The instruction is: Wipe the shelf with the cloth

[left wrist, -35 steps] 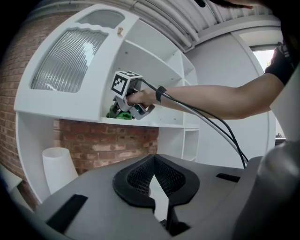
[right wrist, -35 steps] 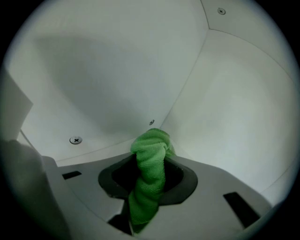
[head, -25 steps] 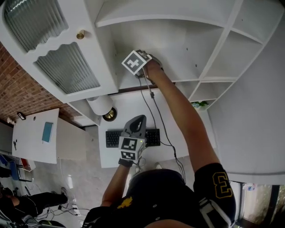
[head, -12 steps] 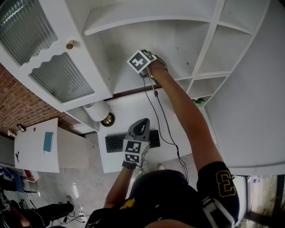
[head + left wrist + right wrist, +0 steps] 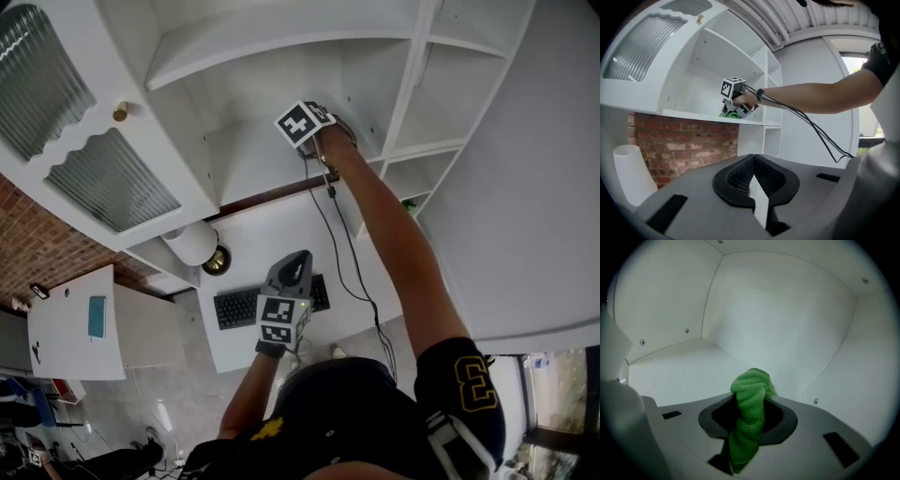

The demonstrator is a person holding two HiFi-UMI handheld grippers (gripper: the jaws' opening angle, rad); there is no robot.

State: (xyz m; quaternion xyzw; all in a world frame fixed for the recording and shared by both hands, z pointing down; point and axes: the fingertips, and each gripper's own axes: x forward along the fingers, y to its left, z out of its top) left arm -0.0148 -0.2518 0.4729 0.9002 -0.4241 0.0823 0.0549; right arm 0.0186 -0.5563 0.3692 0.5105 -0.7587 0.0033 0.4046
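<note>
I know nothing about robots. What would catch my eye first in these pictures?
The bright green cloth stands out most: the right gripper clamps it inside a bare white shelf compartment, with the person's arm stretched out to it. The left gripper hangs idle lower down, jaws together on nothing, over a black keyboard.
</note>
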